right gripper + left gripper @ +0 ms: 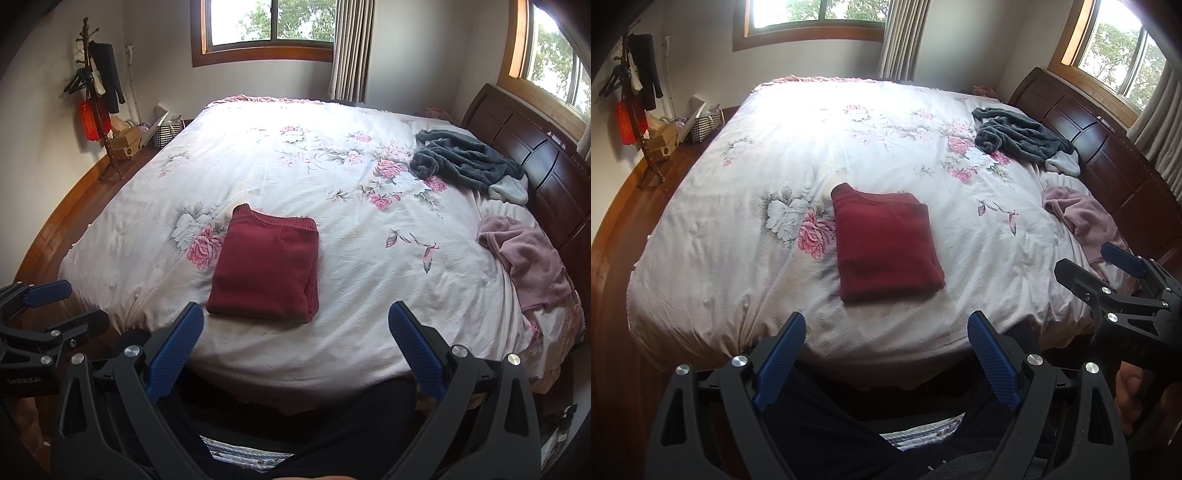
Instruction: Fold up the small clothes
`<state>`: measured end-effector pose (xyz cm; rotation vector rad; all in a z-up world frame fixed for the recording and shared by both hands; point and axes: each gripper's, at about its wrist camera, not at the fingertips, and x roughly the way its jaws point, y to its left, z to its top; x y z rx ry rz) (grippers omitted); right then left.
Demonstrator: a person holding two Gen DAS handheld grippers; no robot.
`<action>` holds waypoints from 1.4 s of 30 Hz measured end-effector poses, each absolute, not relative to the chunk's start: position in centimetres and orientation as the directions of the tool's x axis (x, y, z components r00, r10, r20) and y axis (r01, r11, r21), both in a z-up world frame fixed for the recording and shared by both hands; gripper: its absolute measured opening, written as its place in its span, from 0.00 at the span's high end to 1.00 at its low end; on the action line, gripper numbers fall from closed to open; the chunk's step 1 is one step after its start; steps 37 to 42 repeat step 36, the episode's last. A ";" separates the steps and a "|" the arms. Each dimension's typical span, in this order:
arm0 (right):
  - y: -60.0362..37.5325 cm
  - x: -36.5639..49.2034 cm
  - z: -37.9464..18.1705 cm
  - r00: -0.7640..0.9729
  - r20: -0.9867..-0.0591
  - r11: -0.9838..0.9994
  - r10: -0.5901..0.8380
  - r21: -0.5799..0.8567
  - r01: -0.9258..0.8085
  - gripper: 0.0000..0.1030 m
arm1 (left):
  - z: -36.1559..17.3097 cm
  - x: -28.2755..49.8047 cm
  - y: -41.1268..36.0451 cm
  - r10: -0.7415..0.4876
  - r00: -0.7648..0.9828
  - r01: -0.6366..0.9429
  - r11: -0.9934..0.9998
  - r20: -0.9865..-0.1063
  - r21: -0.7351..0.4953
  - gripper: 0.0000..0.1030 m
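A dark red sweater (886, 243) (267, 267) lies folded into a neat rectangle near the front middle of the floral bed cover (775, 155) (351, 314). A crumpled grey fleece garment (1019, 134) (467, 162) lies at the far right by the headboard, and a bunched pink garment (1086, 218) (528, 258) sits nearer on the right. My left gripper (886, 325) hangs open and holds nothing, pulled back above the bed's near edge. My right gripper (295, 314) is likewise open with nothing in it, just short of the red sweater; it also shows in the left wrist view as the right gripper (1097, 264).
A dark wooden headboard (1108, 147) (546, 162) runs along the right. A coat stand (639, 96) (99, 92) with hanging clothes, boxes and a checked bag (703, 123) stand on the wooden floor at the left. Dark trouser legs (812, 424) are below my grippers.
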<state>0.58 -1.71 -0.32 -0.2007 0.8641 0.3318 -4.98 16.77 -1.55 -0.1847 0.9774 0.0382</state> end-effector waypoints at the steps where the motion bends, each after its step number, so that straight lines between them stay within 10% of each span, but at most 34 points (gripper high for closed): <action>1: -1.7 0.6 -0.3 0.603 -0.771 0.931 0.204 -0.038 -0.364 0.03 | -1.5 -5.0 16.8 -0.051 0.560 -0.116 0.984 -0.827 -0.139 0.13; 42: -0.2 0.2 -0.3 0.598 -0.774 0.931 0.209 -0.030 -0.365 0.03 | -1.6 -5.0 16.7 -0.053 0.561 -0.112 0.984 -0.826 -0.139 0.13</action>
